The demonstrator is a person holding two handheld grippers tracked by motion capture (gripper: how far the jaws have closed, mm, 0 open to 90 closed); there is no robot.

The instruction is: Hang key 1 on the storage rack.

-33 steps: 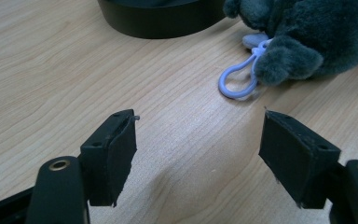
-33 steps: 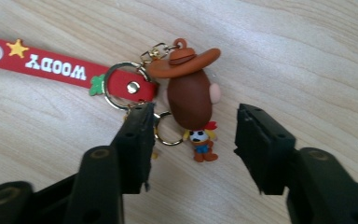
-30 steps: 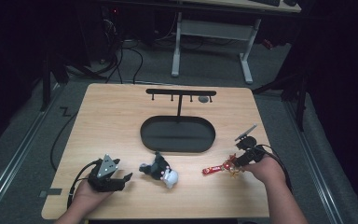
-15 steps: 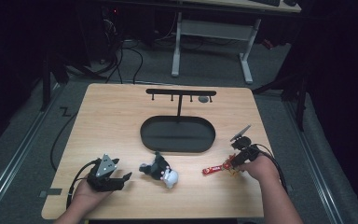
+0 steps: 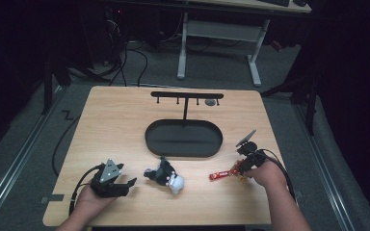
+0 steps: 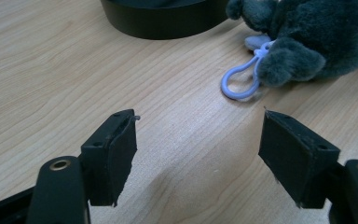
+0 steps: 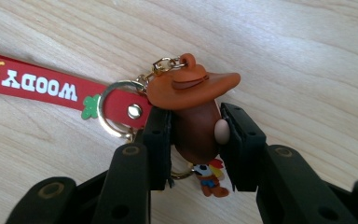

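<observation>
The right gripper (image 7: 193,140) has just closed its jaws and now clamps the cowboy keychain (image 7: 193,107) by its head, low over the table (image 5: 115,125) near the right front edge; the red strap (image 5: 220,175) lies flat on the wood. The left gripper (image 6: 196,154) rests with jaws spread wide and nothing between them, near the plush toy (image 6: 307,42).

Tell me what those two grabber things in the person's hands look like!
Both are black. The left gripper has a grey three-cornered plate on top and a black cable looping off it. Its two jaws end in blocky black pads with small screws. The right gripper also trails a black cable. The person's forearms are bare, no sleeves.
</observation>
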